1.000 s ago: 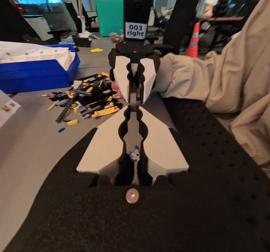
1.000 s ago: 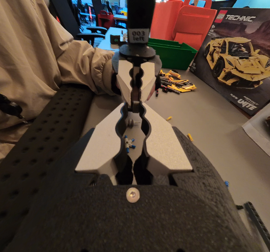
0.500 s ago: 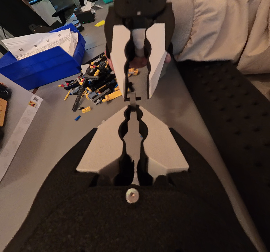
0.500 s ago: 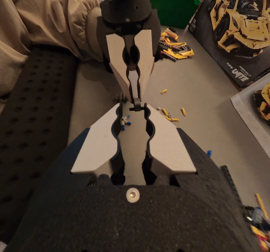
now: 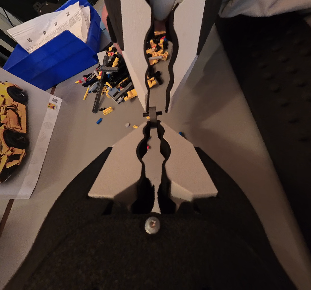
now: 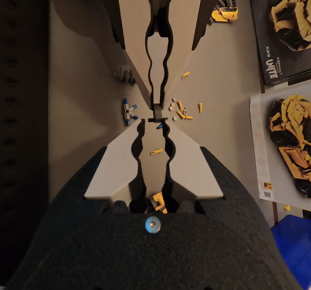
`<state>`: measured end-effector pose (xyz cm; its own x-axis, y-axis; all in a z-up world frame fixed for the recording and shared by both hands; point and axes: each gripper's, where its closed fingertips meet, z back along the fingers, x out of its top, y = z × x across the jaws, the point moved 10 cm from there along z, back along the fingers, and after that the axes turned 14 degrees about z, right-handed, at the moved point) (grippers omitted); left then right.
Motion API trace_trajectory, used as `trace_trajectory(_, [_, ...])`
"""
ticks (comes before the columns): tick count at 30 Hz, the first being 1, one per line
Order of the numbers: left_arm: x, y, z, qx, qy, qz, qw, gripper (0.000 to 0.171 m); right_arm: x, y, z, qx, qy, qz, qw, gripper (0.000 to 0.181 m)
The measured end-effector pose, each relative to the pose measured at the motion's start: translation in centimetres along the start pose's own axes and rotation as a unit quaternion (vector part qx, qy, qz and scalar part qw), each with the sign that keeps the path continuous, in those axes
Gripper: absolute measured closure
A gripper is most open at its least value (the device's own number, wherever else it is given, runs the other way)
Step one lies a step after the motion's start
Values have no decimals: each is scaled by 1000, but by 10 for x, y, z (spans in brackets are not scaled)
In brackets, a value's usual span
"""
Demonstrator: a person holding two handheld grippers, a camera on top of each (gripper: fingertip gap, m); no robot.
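My left gripper is shut on a small dark grey beam piece that has a black pin through its far end. It holds the piece above the grey table. My right gripper faces it tip to tip and is open, with one jaw on each side of the black pin. One fingertip is close to or touching a pin end. The left gripper also shows in the right wrist view, gripping the grey piece. The right gripper shows in the left wrist view.
On the table are a pile of yellow and black bricks, loose yellow pins and a grey connector with blue pins. Nearby are a blue bin with papers, a booklet, a set box and a black perforated mat. The grippers are tip to tip, or close to it.
A second ago both grippers were pinched at the grey piece. The right one has opened and stays open around the pin. Both grippers have tilted to look down on the table.
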<state>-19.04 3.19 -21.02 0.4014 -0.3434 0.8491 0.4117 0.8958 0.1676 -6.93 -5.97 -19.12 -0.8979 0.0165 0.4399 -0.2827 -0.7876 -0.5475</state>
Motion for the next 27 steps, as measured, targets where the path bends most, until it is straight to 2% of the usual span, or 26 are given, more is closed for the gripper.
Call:
trace_trajectory(9, [2, -1, -3, -9, 10, 35, 999, 165, 5, -2, -5, 18, 46, -28, 998, 165])
trace_trajectory(14, [2, -3, -6, 12, 24, 16, 1000, 165, 10, -2, -12, 22, 98, 1, 995, 166])
trace_trajectory(23, [2, -5, -6, 27, 27, -12, 999, 165, 12, 0, -13, 0, 118, 33, 992, 175])
trace_trajectory(27, [3, -5, -4, 24, 15, -18, 999, 165, 8, -1, -9, -8, 82, -4, 997, 174])
